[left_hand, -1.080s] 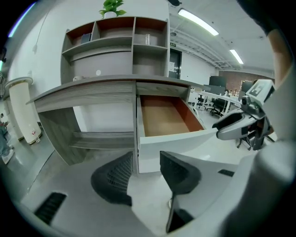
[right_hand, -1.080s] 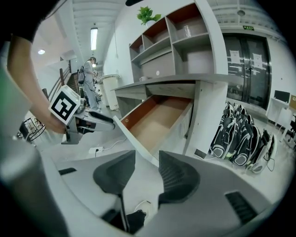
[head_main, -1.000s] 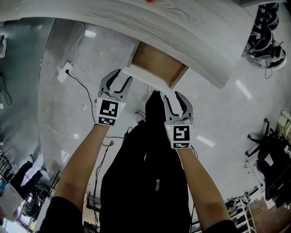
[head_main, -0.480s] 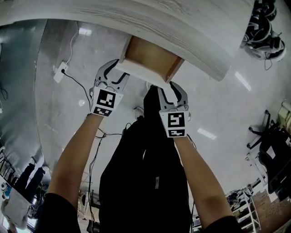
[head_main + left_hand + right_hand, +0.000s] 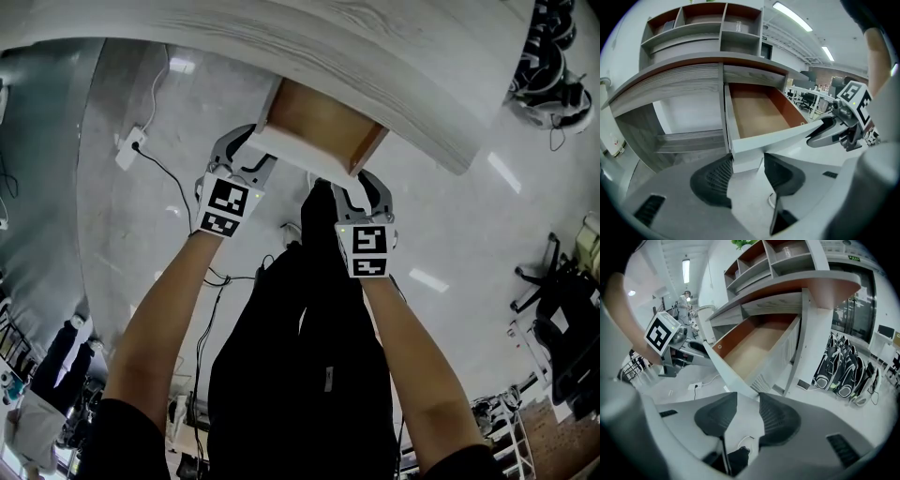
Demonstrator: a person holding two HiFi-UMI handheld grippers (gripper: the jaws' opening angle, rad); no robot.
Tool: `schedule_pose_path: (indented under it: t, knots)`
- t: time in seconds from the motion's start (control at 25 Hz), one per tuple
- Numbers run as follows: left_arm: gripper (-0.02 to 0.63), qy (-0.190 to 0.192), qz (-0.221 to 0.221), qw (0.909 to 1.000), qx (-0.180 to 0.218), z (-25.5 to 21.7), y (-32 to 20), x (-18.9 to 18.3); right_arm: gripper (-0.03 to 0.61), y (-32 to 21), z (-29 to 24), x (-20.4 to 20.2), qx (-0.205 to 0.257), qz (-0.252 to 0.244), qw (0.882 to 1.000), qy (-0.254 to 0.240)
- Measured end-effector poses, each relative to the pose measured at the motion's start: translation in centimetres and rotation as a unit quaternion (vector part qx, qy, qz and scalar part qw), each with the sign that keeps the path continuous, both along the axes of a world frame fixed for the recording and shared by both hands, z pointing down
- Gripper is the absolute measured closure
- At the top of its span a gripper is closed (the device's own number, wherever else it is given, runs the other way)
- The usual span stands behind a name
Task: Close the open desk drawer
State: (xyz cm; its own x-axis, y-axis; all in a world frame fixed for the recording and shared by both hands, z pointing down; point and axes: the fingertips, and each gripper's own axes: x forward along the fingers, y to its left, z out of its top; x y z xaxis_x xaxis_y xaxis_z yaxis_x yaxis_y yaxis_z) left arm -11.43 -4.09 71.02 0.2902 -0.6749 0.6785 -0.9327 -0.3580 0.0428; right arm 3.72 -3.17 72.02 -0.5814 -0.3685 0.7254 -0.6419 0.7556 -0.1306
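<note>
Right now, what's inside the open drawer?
The drawer looks empty: only its bare brown bottom shows. The strip just behind its white front is hidden, so something small there can't be ruled out.

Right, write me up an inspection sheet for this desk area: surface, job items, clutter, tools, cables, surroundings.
Surface: grey wood-grain desk top; nothing seen on the part in view.
Job's things: drawer pulled out, brown inside, empty; white front panel faces the person.
Clutter: nothing seen.
Tools: left tool is open, its jaws have just been opening, and the panel's left end sits between them. Right tool is open at the panel's right end.
Cables: white power strip on the floor, black cable running from it.
Surroundings: black-and-white bags beside the desk.
</note>
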Motion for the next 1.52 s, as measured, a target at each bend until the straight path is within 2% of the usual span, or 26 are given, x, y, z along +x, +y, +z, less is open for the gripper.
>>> schedule_pose_path:
  t: [0.36, 1.0, 1.36, 1.52]
  knots:
    - [0.407, 0.009, -0.006, 0.9999, -0.012, -0.5, 0.7, 0.4, 0.425, -0.4, -0.9, 0.6, -0.002, 0.021, 1.000, -0.009]
    - [0.407, 0.045, -0.029, 0.9986, -0.001, -5.8, 0.1, 0.6, 0.425, -1.3, -6.3, 0.8, 0.009, 0.077, 0.997, -0.029]
    - [0.405, 0.037, -0.029, 0.9966, -0.067, -5.7, 0.9, 0.4, 0.425, -0.6, -6.2, 0.5, -0.038, 0.080, 0.996, -0.006]
    - [0.407, 0.013, -0.003, 0.9961, -0.087, -5.7, 0.7, -0.4, 0.425, -0.8, -6.2, -0.3, -0.053, 0.098, 0.994, -0.007]
